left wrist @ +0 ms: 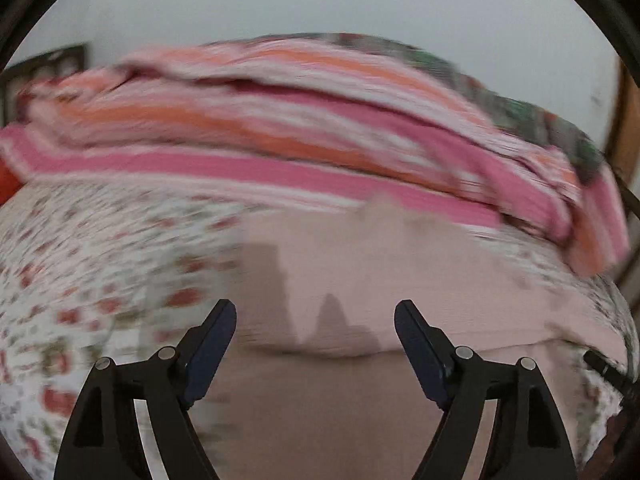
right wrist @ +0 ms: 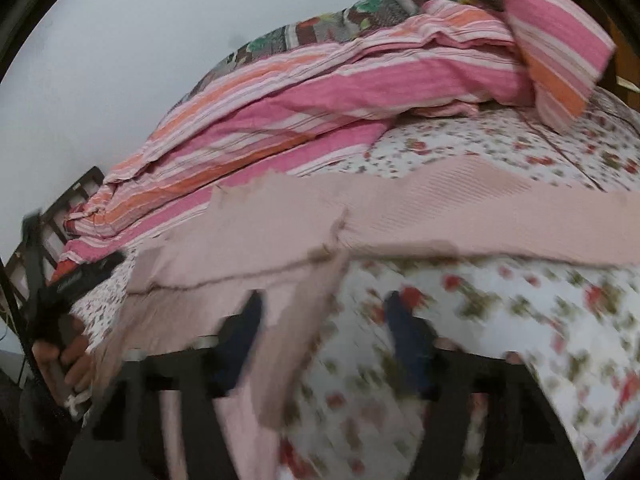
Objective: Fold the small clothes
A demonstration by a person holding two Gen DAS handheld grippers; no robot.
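Note:
A pale pink ribbed garment (left wrist: 384,276) lies spread on the floral bedsheet (left wrist: 100,264). My left gripper (left wrist: 315,312) is open, hovering just above the garment's near part, nothing between its fingers. In the right wrist view the same garment (right wrist: 280,220) stretches across the bed, one sleeve reaching right and a strip of cloth (right wrist: 296,340) hanging down between the fingers. My right gripper (right wrist: 324,312) is blurred, its jaws apart, at the garment's near edge over the floral sheet (right wrist: 520,320).
A pink, orange and white striped blanket (left wrist: 280,120) is bunched along the far side of the bed, also in the right wrist view (right wrist: 320,80). A patterned quilt (right wrist: 380,8) lies behind it. A hand holding the other gripper (right wrist: 64,352) shows at the left. A grey wall stands beyond.

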